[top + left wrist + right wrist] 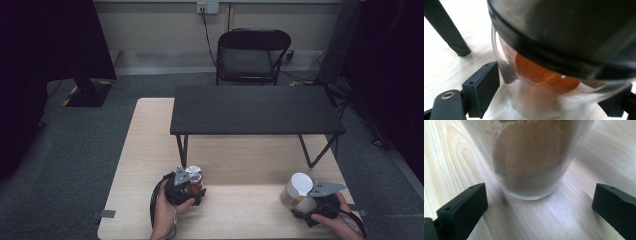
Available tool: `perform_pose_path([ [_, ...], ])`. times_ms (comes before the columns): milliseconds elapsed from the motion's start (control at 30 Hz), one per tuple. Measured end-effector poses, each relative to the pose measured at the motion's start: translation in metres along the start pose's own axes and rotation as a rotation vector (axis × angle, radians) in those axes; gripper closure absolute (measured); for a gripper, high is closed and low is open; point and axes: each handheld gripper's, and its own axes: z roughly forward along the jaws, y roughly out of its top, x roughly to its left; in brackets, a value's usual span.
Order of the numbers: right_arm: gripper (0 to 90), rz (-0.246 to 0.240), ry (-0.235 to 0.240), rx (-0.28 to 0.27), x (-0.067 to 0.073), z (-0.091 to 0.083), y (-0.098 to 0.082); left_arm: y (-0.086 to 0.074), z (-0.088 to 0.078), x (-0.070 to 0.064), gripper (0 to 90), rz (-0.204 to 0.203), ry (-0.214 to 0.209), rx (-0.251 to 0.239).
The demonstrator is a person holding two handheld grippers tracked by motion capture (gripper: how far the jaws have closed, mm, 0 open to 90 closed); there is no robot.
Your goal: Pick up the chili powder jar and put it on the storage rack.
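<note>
1. The orange-spice jar [544, 75] stands on the table [240, 200] near its left front, between the half-closed jaws of the left gripper [192, 189]; whether both pads press it I cannot tell.
2. The tan-powder jar [531, 162], white-lidded, stands at right front, just ahead of the right gripper [305, 204], whose jaws gape wide, holding nothing.
3. A low black bench [257, 115] spans the table just behind both jars; a chair [252, 57] stands beyond.

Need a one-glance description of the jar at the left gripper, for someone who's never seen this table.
On the light wooden table, look in front of the small black bench, toward its left leg. The clear jar stands there between the left gripper fingers; it holds orange-red powder, unlike the white-lidded jar of pale brown powder.
</note>
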Motion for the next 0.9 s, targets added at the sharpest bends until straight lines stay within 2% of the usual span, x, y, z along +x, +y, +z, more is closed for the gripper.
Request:
perform_pose_path([
  [433, 0.0, 0.000, 0.000, 0.000, 0.0000, 0.0000, 0.0000, -0.0006, 0.0034, -0.0048, 29.0, 0.043, 0.017, -0.017],
  [667, 0.0, 0.000, 0.000, 0.000, 0.0000, 0.0000, 0.0000, 0.0004, 0.0032, -0.0082, 30.5, 0.079, 0.031, -0.013],
  [900, 0.0, 0.000, 0.000, 0.000, 0.0001, 0.0000, 0.0000, 0.0013, 0.0035, -0.0096, 30.6, 0.085, 0.024, -0.011],
])
